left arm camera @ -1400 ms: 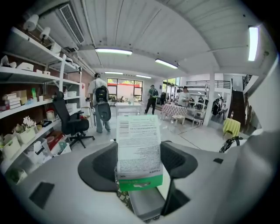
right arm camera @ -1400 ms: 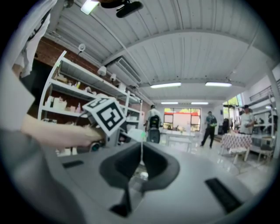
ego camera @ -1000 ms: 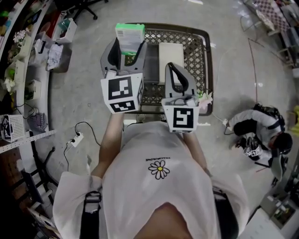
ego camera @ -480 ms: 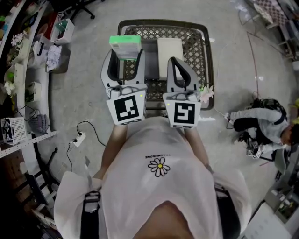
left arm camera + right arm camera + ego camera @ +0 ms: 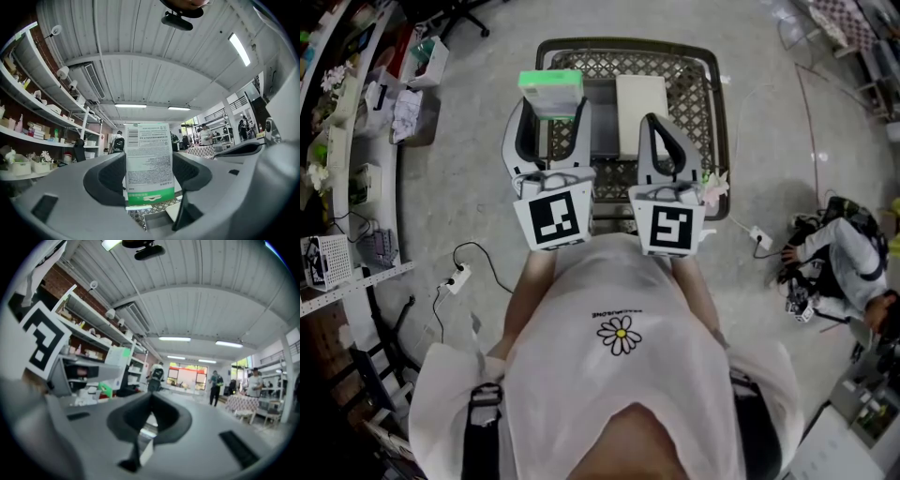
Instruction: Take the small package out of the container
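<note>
The small package (image 5: 551, 92) is a flat white pack with a green band, and my left gripper (image 5: 551, 109) is shut on it. It is held upright above the left edge of the wire-mesh container (image 5: 717, 103), a dark cart basket on the floor. In the left gripper view the package (image 5: 149, 161) stands between the two jaw pads, its printed back towards the camera. My right gripper (image 5: 651, 124) hangs beside it over the basket, shut with nothing in it; in the right gripper view its jaws (image 5: 151, 404) meet.
A white box (image 5: 641, 101) lies inside the basket. Shelves with clutter (image 5: 337, 141) run along the left. A power strip and cable (image 5: 455, 277) lie on the concrete floor. A person (image 5: 848, 258) crouches at the right.
Both grippers have drawn back slightly towards me with the package still held. In the last half second they hold still. The crouching person at the right has shifted.
</note>
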`<state>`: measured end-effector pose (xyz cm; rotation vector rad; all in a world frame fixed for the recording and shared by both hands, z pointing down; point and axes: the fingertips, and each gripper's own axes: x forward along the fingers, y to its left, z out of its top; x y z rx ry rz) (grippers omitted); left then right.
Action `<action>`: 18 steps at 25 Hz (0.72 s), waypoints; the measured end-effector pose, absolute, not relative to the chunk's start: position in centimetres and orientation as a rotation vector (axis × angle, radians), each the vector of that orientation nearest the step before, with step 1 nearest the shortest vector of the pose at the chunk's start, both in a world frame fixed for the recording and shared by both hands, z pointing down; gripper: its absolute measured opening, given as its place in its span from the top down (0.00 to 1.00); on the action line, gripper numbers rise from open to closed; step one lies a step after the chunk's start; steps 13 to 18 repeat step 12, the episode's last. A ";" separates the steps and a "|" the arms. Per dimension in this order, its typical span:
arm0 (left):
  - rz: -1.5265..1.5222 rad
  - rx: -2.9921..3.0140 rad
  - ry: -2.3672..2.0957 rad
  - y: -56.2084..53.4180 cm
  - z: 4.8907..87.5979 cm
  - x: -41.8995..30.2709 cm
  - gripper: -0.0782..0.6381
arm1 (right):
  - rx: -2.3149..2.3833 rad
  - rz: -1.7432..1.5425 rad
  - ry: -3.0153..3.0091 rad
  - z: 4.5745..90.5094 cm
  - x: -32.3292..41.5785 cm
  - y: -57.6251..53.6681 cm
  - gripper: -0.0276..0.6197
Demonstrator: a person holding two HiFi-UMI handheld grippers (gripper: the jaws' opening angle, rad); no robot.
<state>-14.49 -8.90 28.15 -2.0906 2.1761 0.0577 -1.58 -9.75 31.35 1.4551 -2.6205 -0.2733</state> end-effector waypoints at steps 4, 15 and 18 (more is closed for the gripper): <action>0.065 -2.092 2.178 -8.9 28.0 -14.3 0.44 | 1.464 -0.272 -2.613 31.4 -1.3 -9.8 0.91; 0.064 -2.082 2.184 -9.3 28.6 -14.2 0.44 | 1.472 -0.268 -2.610 32.0 -0.9 -10.3 0.91; 0.064 -2.082 2.184 -9.3 28.6 -14.2 0.44 | 1.472 -0.268 -2.610 32.0 -0.9 -10.3 0.91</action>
